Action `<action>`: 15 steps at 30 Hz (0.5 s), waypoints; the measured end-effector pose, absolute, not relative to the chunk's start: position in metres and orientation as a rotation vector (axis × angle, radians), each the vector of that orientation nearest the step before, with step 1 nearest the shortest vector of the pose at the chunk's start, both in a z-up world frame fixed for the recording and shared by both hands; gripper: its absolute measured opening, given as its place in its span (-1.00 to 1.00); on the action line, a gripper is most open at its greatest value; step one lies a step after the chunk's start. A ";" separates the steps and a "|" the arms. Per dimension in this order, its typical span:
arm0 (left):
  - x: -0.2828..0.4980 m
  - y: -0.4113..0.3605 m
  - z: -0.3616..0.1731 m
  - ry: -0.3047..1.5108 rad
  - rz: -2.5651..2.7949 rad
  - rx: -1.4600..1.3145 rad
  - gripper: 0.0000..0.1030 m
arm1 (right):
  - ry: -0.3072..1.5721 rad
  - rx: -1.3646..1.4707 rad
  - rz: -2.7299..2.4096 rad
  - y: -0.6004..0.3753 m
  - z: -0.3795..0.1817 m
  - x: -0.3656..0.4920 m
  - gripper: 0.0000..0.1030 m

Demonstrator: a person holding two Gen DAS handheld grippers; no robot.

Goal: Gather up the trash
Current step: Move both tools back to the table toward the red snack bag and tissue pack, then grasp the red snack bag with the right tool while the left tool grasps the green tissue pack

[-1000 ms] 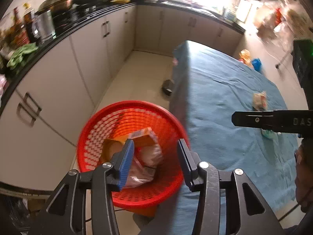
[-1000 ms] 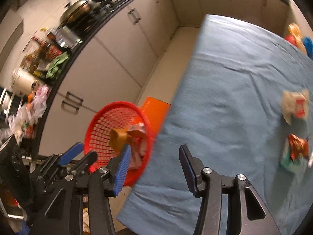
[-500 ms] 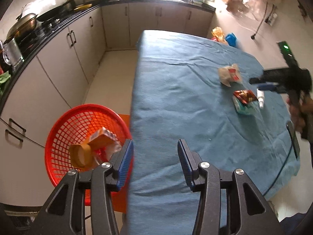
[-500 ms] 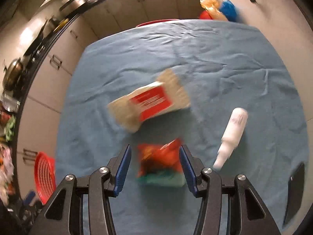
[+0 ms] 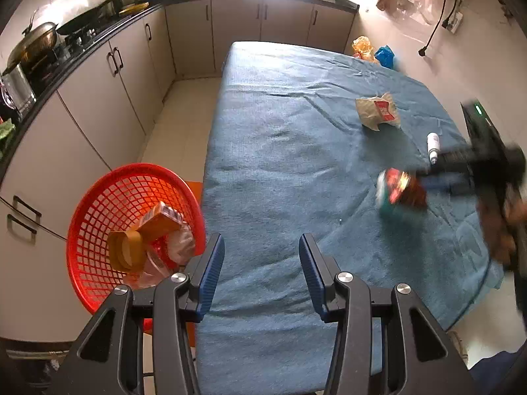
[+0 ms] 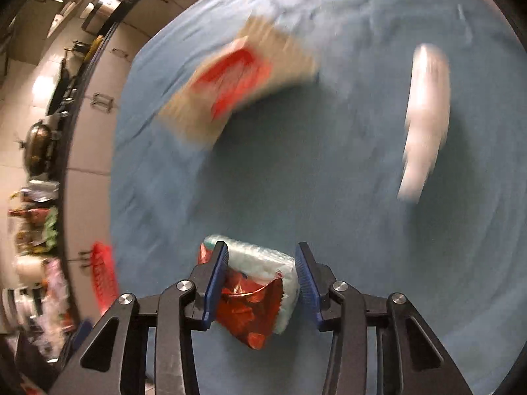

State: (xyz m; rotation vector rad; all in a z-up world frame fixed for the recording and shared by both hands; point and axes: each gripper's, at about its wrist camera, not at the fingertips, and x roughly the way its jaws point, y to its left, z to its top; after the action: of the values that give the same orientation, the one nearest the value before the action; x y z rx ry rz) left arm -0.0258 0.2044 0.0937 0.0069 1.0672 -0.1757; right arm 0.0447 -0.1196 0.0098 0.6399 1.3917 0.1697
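Observation:
A red mesh basket (image 5: 98,204) stands on the floor left of the blue-covered table (image 5: 290,171) and holds a tan box and plastic wrap. My left gripper (image 5: 262,270) is open and empty above the table's near left edge. My right gripper (image 6: 262,279) is open, its jaws on either side of a red and teal snack packet (image 6: 257,296) lying on the cloth; the packet also shows in the left wrist view (image 5: 400,192). A tan packet with a red label (image 5: 377,112) and a small white bottle (image 5: 433,144) lie further back on the table.
Kitchen cabinets (image 5: 108,98) and a countertop with pots run along the left and back. Orange and blue bags (image 5: 372,51) lie on the floor behind the table. The basket shows blurred at the left in the right wrist view (image 6: 103,279).
My right gripper has swung from the basket across the table and come down around the snack packet. My left gripper has drawn back from over the basket towards the table.

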 end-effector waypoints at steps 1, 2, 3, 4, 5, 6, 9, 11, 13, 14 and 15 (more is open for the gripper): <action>-0.025 0.205 0.093 1.068 -0.177 0.003 -0.11 | 1.420 0.688 0.200 -0.109 0.009 0.030 -0.12; -0.024 0.205 0.093 1.068 -0.178 -0.003 -0.11 | 1.438 0.718 0.229 -0.101 0.010 0.020 -0.11; -0.024 0.206 0.093 1.066 -0.179 -0.007 -0.11 | 1.454 0.729 0.265 -0.090 0.012 0.008 -0.11; -0.023 0.208 0.093 1.063 -0.179 -0.013 -0.11 | 1.454 0.711 0.284 -0.084 0.016 0.000 -0.11; -0.023 0.210 0.093 1.061 -0.178 -0.017 -0.11 | 1.439 0.666 0.293 -0.079 0.025 -0.007 -0.11; -0.022 0.211 0.093 1.059 -0.177 -0.021 -0.11 | 1.418 0.613 0.294 -0.077 0.033 -0.009 -0.09; -0.021 0.215 0.090 1.064 -0.172 -0.036 -0.10 | 1.352 0.329 0.319 -0.060 0.061 -0.010 0.03; -0.021 0.217 0.090 1.064 -0.169 -0.040 -0.10 | 1.324 0.208 0.330 -0.051 0.068 -0.010 0.03; -0.023 0.220 0.092 1.058 -0.161 -0.045 -0.10 | 1.305 0.126 0.392 -0.034 0.076 -0.011 0.03; -0.023 0.222 0.093 1.054 -0.158 -0.049 -0.09 | 1.299 0.105 0.417 -0.030 0.077 -0.016 0.03; -0.023 0.224 0.094 1.051 -0.153 -0.052 -0.09 | 1.294 0.090 0.448 -0.020 0.079 -0.017 0.03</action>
State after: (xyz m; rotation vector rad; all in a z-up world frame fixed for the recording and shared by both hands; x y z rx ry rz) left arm -0.0235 0.2238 0.0941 -0.0515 1.0513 -0.1529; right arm -0.0167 -0.0205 0.0792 0.0902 1.2943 0.4477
